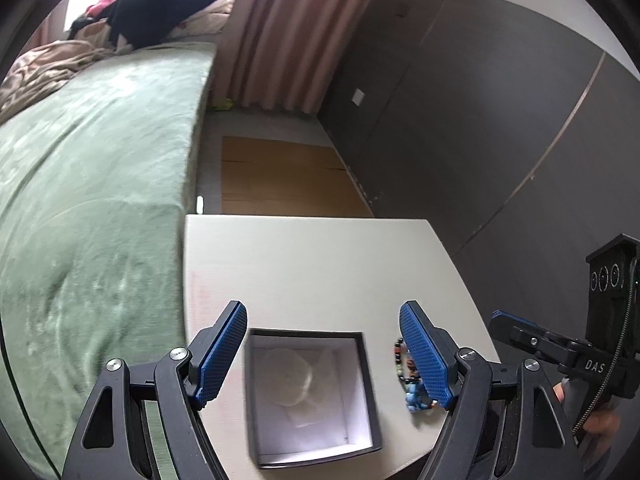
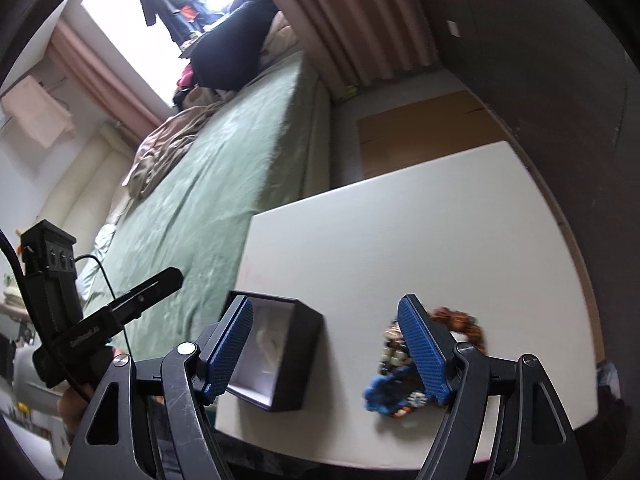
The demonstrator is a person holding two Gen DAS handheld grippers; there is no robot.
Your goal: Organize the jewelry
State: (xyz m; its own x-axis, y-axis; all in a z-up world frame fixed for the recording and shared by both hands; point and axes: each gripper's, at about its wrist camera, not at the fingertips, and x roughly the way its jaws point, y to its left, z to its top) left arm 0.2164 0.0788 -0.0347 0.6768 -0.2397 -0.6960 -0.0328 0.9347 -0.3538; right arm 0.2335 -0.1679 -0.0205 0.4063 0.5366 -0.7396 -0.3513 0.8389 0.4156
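My left claw (image 1: 322, 354) stands apart at the bottom of its view, above the open black box (image 1: 310, 398), clamping nothing. A pale round piece (image 1: 289, 376) lies inside the box. My right claw (image 2: 325, 354) is also apart and empty. The beaded jewelry (image 2: 394, 376) lies on the white surface (image 2: 420, 240) at lower right of that view, partly behind the right finger (image 2: 420, 354). The green bed (image 1: 80, 200) fills the left.
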